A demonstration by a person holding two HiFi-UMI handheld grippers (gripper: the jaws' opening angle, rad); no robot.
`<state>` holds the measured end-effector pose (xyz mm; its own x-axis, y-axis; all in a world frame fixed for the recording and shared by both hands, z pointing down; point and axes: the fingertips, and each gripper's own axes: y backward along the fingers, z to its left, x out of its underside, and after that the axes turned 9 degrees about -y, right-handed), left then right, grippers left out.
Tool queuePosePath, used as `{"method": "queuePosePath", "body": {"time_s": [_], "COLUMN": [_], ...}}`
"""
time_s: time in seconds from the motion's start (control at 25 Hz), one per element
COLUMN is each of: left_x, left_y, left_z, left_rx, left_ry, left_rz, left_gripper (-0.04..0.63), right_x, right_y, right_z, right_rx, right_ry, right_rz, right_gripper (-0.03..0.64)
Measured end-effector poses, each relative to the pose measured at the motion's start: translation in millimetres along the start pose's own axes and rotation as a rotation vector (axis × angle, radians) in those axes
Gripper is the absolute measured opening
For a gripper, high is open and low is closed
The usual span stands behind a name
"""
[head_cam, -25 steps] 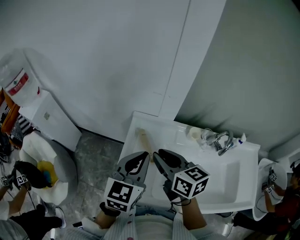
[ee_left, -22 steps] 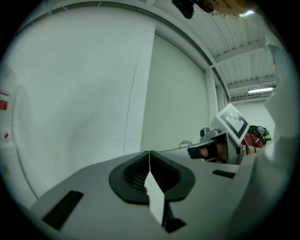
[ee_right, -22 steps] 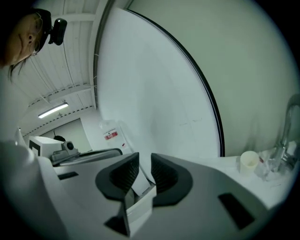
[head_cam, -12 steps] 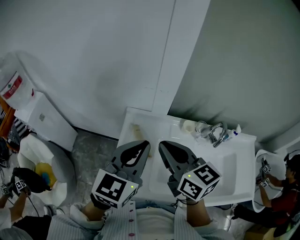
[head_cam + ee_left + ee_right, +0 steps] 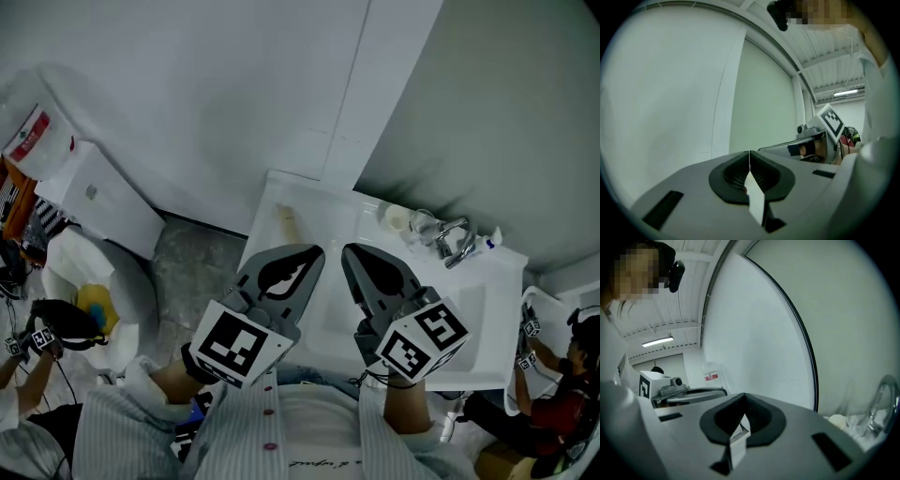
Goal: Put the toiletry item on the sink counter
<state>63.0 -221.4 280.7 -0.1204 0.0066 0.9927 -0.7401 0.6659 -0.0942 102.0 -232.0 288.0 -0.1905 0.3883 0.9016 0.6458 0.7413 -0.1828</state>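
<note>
A beige, tube-like toiletry item (image 5: 287, 223) lies on the left end of the white sink counter (image 5: 328, 208). Both grippers hang side by side in front of the counter, above its near edge and apart from the item. My left gripper (image 5: 317, 251) (image 5: 749, 157) is shut, its pads meeting in a thin line with nothing between them. My right gripper (image 5: 348, 251) (image 5: 744, 399) has just been closing and is shut with nothing in it.
A chrome faucet (image 5: 457, 239) (image 5: 886, 404), a clear glass (image 5: 424, 225) and a small round pale item (image 5: 397, 217) stand at the counter's back by the basin (image 5: 469, 314). A toilet (image 5: 70, 272) and white cabinet (image 5: 108, 202) are at left. A person (image 5: 562, 384) crouches at right.
Both grippers have come up toward the head camera and look larger. The right gripper's jaws have closed. The toiletry item has stayed on the counter.
</note>
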Motion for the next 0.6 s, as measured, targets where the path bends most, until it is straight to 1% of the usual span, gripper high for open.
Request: {"method": "queuePosePath", "body": {"time_s": [0.12,0.32,0.44,0.6], "left_x": [5.6,8.1,14.1,20.2], "left_y": [1.4,0.5,0.3,-1.7], "left_z": [2.4,10.0,6.5,4.2], "left_rx": [-0.01,-0.023,-0.02,-0.015], "left_ry": [0.008,-0.017,0.0,-0.017], "left_rz": [0.01,0.009,0.026,0.029], "left_gripper": [0.018,0.018,0.018,0.018], "right_x": [3.2,4.1,9.3,13.6], "right_y": [-0.4,-2.8,-3.1,-6.8], "right_z": [-1.7,-3.4,-3.1,-1.0], "right_rx": [-0.002,-0.011,-0.016,-0.025], "right_ry": [-0.009,-0.002,-0.001,0.004], "right_rz": [0.009,0.022,0.03,0.043], "right_gripper": [0.009,0.009,0.009,0.009]}}
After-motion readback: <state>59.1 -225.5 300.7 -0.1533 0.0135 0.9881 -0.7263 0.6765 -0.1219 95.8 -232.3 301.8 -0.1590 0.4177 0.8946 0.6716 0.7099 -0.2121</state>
